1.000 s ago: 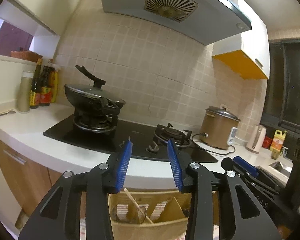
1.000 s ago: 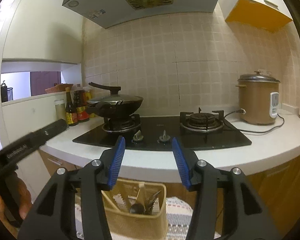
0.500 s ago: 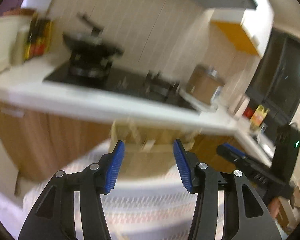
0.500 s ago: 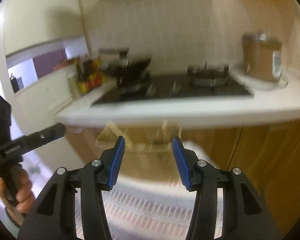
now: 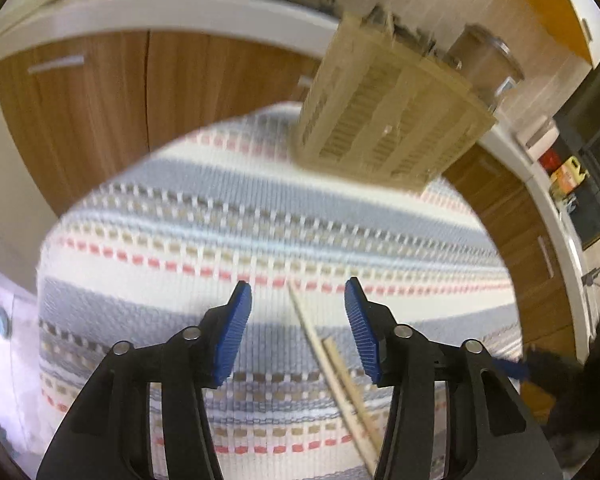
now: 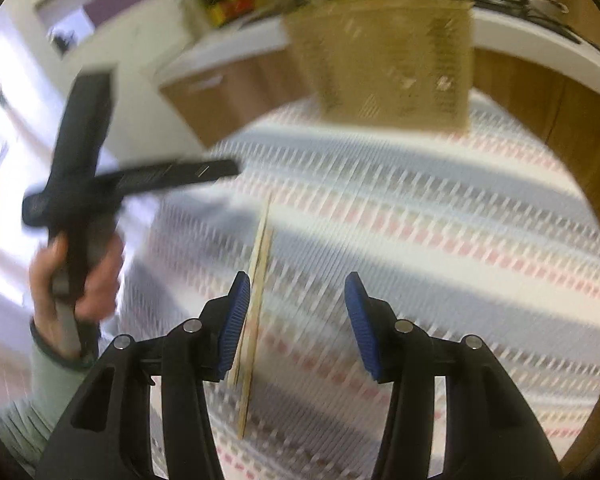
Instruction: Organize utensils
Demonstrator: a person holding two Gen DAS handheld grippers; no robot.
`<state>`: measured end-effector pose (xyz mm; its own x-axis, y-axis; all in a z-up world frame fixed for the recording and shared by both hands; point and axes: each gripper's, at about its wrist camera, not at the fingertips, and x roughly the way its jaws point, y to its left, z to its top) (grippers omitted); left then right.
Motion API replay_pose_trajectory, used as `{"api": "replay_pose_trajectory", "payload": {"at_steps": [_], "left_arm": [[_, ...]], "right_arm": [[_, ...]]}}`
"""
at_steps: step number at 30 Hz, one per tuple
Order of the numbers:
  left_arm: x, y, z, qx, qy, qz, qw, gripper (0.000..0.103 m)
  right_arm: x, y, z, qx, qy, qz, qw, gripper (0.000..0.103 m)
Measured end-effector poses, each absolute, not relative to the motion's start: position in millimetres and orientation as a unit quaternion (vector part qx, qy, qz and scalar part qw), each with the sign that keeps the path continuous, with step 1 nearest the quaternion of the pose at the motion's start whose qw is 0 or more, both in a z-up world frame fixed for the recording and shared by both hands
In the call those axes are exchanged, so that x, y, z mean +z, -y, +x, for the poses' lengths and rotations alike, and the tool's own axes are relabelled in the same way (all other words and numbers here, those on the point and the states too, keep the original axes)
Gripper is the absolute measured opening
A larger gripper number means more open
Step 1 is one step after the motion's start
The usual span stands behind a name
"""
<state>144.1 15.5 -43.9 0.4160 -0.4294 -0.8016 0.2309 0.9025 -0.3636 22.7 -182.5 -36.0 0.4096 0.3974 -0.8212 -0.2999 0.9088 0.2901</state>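
A pair of wooden chopsticks (image 5: 332,364) lies on a striped woven cloth (image 5: 220,248). My left gripper (image 5: 298,304) is open above it, the chopsticks running under its right finger. In the right wrist view the chopsticks (image 6: 256,300) lie beside the left finger of my open right gripper (image 6: 298,300). A beige slotted utensil basket (image 5: 384,124) stands at the far end of the cloth, also in the right wrist view (image 6: 392,60), with utensil tips at its top. Both grippers are empty.
Wooden cabinet doors (image 5: 100,92) under a white countertop (image 5: 180,4) run behind the cloth. The left gripper's body and the hand holding it (image 6: 84,208) show at the left of the right wrist view. A cooker (image 5: 484,64) stands behind the basket.
Both grippers have tilted down from the stove and counter to the striped cloth. The chopsticks have come into view; the basket now sits high in both views. Both stayed open.
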Motion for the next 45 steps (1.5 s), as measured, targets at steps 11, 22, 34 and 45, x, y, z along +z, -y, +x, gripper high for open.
{"api": "replay_pose_trajectory", "payload": {"at_steps": [11,22,34,45], "left_arm": [[-72,2,139,-0.193,-0.51,-0.091,0.833,0.032],[-73,3,139,-0.19,-0.499,-0.103,0.839,0.032],[-72,16,129,-0.185,-0.49,-0.068,0.849,0.032],[-73,30,116,-0.176,-0.48,-0.011,0.859,0.026]], "right_arm": [[-67,141,-21,0.199,-0.497,-0.01,0.844,0.029],[-83,122,-24,0.163,-0.489,-0.058,0.855,0.021],[-81,138,-32,0.104,-0.473,-0.074,0.872,0.005],[-76,214,-2,0.01,-0.474,0.023,0.88,0.005]]}}
